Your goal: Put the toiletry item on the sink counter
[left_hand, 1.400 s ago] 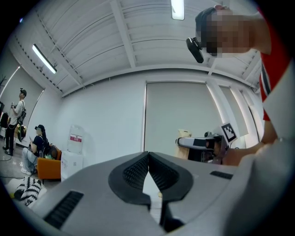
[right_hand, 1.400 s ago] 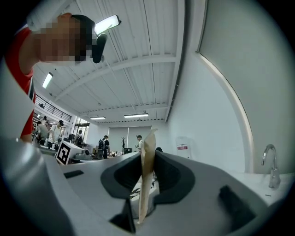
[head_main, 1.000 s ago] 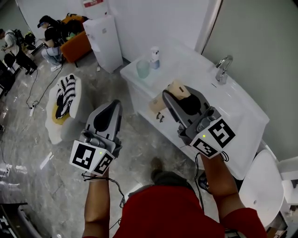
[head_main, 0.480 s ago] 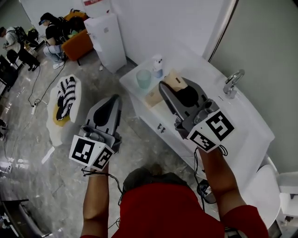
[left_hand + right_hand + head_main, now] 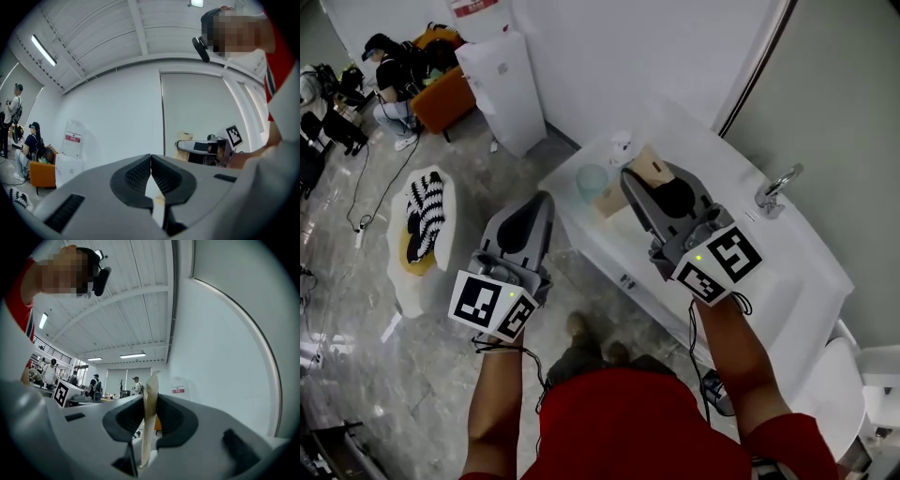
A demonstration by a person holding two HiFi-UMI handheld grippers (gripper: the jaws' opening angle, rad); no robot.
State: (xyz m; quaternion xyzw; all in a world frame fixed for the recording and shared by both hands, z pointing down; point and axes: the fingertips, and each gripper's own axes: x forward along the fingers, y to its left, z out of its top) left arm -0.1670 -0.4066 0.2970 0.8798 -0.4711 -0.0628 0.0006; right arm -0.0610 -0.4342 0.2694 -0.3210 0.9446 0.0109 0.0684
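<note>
The toiletry item (image 5: 610, 199) is a flat tan packet. It stands on edge between the pads of my right gripper (image 5: 654, 178), which is shut on it above the left end of the white sink counter (image 5: 712, 141). In the right gripper view the packet (image 5: 149, 411) is a thin strip pinched between the pads and sticking out past my right gripper (image 5: 148, 401). My left gripper (image 5: 541, 201) hangs over the floor left of the counter. Its pads (image 5: 140, 173) meet with nothing between them. The left gripper view also catches the packet (image 5: 184, 139) in the other gripper.
On the counter's left end stand a pale green cup (image 5: 592, 179) and a pump bottle (image 5: 622, 146); the faucet (image 5: 773, 191) is farther right. A white dispenser cabinet (image 5: 501, 86), an orange sofa (image 5: 442, 97) with seated people, and a white stool (image 5: 425, 225) with striped cloth stand on the floor.
Both grippers have drifted a little up in the head view. The counter, cup and bottle now lie closer under the right gripper. Both grips look unchanged.
</note>
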